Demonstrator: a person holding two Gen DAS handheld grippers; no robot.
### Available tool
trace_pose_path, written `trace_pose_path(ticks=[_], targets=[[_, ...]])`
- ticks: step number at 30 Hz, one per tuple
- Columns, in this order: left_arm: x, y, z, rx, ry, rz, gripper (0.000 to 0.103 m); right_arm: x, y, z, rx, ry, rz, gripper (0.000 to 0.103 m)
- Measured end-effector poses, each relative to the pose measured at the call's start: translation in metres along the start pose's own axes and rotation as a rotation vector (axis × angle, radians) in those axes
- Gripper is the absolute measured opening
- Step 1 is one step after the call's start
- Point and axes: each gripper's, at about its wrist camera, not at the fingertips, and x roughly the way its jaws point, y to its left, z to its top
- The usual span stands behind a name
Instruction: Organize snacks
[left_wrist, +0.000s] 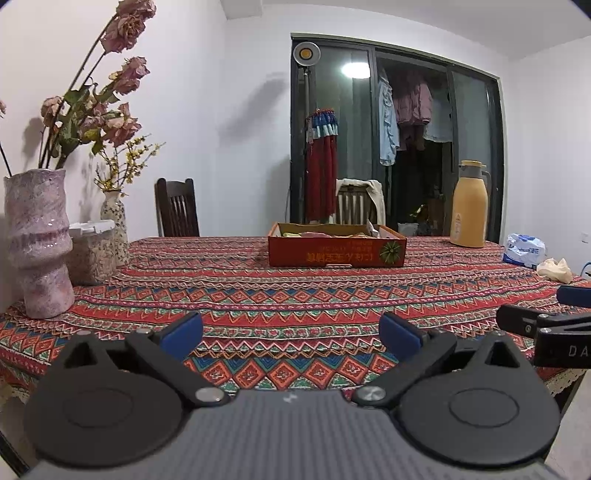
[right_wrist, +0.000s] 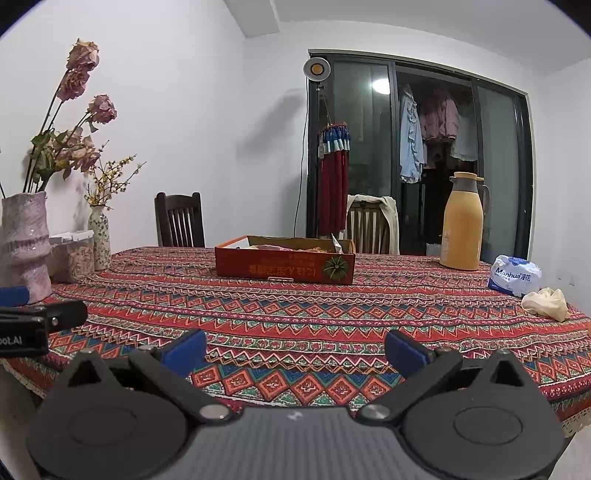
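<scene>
The orange snack box (left_wrist: 337, 248) sits on the desk (left_wrist: 258, 295) well beyond both claws, with wrapped snacks lying inside it, a yellow flask (left_wrist: 469, 205) off to its right and a tissue pack (left_wrist: 524, 250) further right. The left claw (left_wrist: 291, 334) and the right claw (right_wrist: 295, 350) are both spread wide and hold nothing, near the desk's front edge. Reaching well probably means carrying a claw level toward the box and coming down over its rim, clear of the cardboard wall.

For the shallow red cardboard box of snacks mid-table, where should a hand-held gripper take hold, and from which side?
Probably the near long wall of the red box, pinched over its top rim from above on the near side. The box is low and open-topped, too wide to span, and that thin upright wall faces both open grippers, left hand-held gripper and right hand-held gripper.
</scene>
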Motion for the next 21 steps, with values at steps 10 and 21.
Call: trace_pose_path(ticks=[10,21], targets=[[-0.002,0.002,0.003,-0.005,-0.013,0.016,0.103,-0.003,-0.002,0.009,-0.001,-0.023,-0.009,0.103],[-0.005,0.007,0.011,0.003,-0.037,0.029,0.103,-0.004,0.002,0.014,-0.013,-0.036,0.006,0.103]])
